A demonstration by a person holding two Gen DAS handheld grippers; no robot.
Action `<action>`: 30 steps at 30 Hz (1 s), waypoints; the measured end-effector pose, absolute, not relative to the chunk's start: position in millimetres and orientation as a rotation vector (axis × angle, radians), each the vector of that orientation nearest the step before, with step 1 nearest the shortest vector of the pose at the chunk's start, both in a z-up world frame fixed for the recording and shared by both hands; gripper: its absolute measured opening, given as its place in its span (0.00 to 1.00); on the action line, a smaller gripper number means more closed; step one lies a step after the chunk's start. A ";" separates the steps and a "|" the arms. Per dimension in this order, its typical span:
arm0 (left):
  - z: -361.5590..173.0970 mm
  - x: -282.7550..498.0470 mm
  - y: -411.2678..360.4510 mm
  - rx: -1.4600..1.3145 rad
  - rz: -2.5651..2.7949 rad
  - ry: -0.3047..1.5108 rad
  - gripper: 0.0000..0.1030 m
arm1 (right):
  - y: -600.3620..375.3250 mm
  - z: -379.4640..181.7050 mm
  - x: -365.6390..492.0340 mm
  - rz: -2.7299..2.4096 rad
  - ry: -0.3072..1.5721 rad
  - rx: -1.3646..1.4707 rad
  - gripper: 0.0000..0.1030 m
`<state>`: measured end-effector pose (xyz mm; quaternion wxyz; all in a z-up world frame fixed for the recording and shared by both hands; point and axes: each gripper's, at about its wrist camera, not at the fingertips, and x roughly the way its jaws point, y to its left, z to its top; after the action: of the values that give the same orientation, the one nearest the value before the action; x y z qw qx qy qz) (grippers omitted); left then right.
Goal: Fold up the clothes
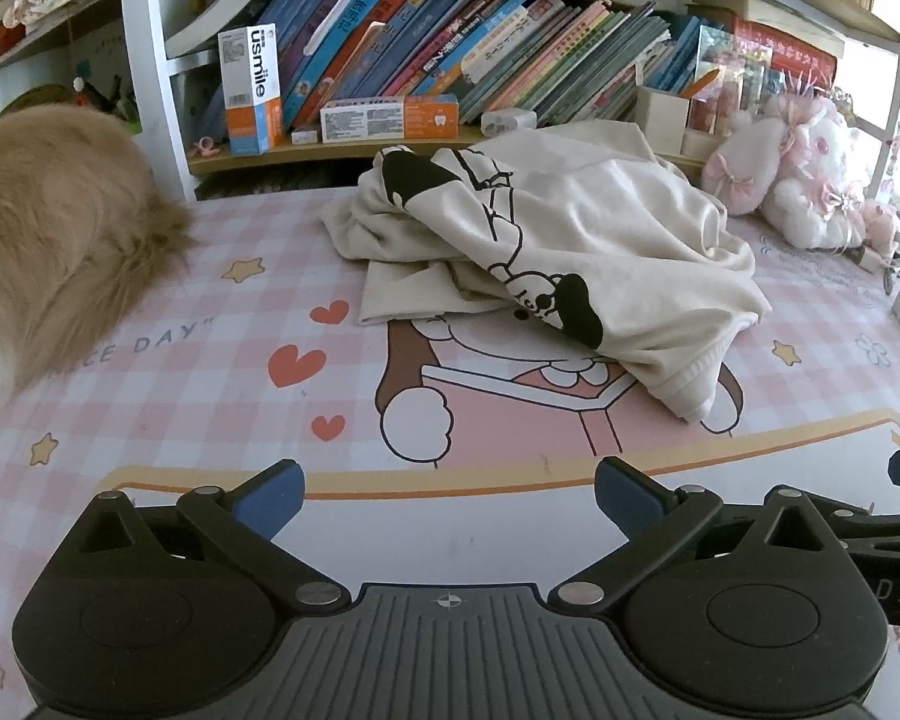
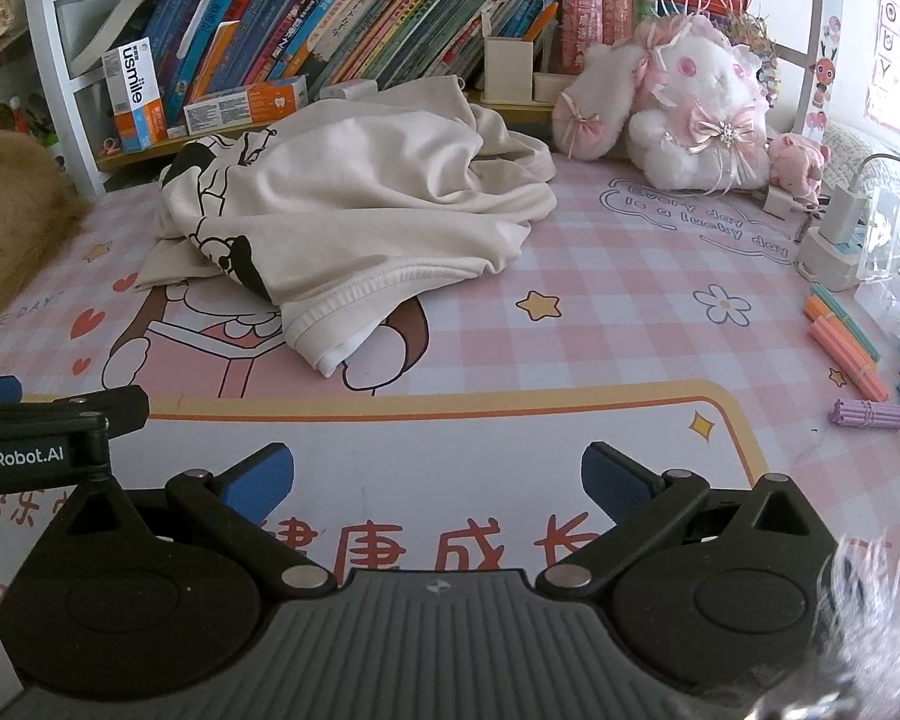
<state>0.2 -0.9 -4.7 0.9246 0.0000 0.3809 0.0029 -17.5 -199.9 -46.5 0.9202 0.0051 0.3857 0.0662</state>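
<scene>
A cream shirt [image 1: 594, 228] with a black cartoon print lies crumpled in a heap on the pink checked desk mat [image 1: 180, 372], its ribbed hem nearest me. The right wrist view shows the same cream shirt [image 2: 360, 198] at centre left. My left gripper [image 1: 449, 495] stands open near the mat's front, well short of the shirt, with nothing between its blue pads. My right gripper [image 2: 438, 477] is open too, over the white panel of the desk mat [image 2: 570, 324], with nothing in it. Part of the left gripper [image 2: 42, 429] shows at the left edge of the right wrist view.
A furry tan animal [image 1: 60, 228] lies at the mat's left. A bookshelf [image 1: 450, 30] with several books and boxes runs along the back. A white and pink plush rabbit [image 2: 684, 102] sits back right. Bundles of coloured sticks [image 2: 846, 348] and a charger [image 2: 834, 234] lie at the right.
</scene>
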 end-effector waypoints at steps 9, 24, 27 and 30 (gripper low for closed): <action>-4.2 -0.9 -0.5 0.001 0.011 0.784 1.00 | -199.8 -46.2 -19.2 0.136 0.790 0.008 1.00; -3.8 -4.9 -0.4 0.006 0.023 0.790 1.00 | -199.1 -44.4 -23.1 0.145 0.789 0.004 1.00; -3.9 -5.2 -0.6 0.008 0.023 0.792 1.00 | -199.3 -44.5 -23.0 0.145 0.791 0.005 1.00; -3.8 -5.4 -0.6 0.011 0.024 0.793 1.00 | -199.1 -44.7 -23.2 0.145 0.791 0.006 1.00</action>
<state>-5.4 -0.6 -3.8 0.9224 0.0053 0.3860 0.0119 -23.2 -199.1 -44.7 0.9202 0.0030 0.3849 0.0706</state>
